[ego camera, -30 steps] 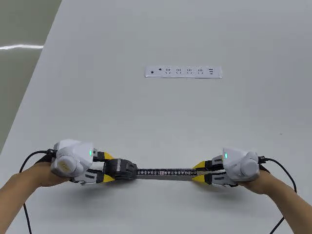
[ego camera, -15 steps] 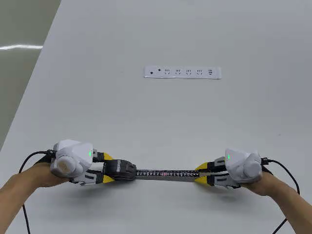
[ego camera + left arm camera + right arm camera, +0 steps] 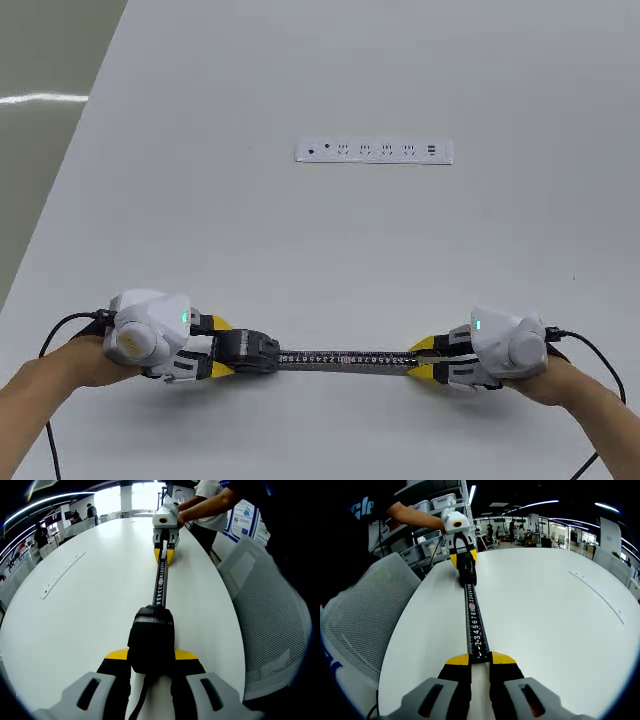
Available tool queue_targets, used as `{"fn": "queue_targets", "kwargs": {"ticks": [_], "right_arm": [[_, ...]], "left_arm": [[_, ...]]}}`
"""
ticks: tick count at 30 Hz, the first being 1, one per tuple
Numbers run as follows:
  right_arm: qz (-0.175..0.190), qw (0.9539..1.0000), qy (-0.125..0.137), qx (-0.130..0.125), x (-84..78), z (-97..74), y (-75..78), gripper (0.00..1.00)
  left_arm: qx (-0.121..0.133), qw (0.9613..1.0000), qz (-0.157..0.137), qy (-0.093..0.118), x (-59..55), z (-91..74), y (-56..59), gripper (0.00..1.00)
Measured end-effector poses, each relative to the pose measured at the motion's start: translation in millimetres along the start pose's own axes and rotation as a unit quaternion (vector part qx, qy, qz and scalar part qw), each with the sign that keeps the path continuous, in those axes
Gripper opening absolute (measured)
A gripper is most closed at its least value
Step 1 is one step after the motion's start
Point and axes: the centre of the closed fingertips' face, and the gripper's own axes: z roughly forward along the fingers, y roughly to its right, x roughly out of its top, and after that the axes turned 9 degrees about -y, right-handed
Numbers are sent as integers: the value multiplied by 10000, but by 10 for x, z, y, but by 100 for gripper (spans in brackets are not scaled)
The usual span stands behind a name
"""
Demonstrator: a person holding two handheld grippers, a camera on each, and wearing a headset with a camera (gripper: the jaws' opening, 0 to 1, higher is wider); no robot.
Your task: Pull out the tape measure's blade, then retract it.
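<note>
A black tape measure case (image 3: pixel 247 350) lies low on the white table, held between the yellow-tipped jaws of my left gripper (image 3: pixel 217 346), which is shut on it. The same case (image 3: pixel 151 637) fills the middle of the left gripper view. Its dark numbered blade (image 3: pixel 343 358) runs rightward across the table to my right gripper (image 3: pixel 424 358), which is shut on the blade's end. In the right gripper view the blade (image 3: pixel 474 625) stretches from my jaws to the case (image 3: pixel 466 572) in the far gripper. In the left gripper view the blade (image 3: pixel 160 582) reaches the right gripper (image 3: pixel 164 556).
A white power strip (image 3: pixel 374 151) lies flat at the middle of the table (image 3: pixel 300 240), well beyond the grippers. The table's left edge (image 3: pixel 60 190) borders a grey floor. Cables trail from both grippers toward the near edge. A mesh chair (image 3: pixel 260 625) stands beside the table.
My right gripper has moved further right with the blade's end, so more of the blade is out. The left gripper and the case have stayed put.
</note>
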Motion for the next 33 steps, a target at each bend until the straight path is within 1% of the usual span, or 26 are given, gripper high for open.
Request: {"fn": "queue_targets", "kwargs": {"ticks": [33], "right_arm": [[92,9999,-90,-57,-178,-160,36,10]], "left_arm": [[-6,10000,14,-10,13,2,4,26]]}}
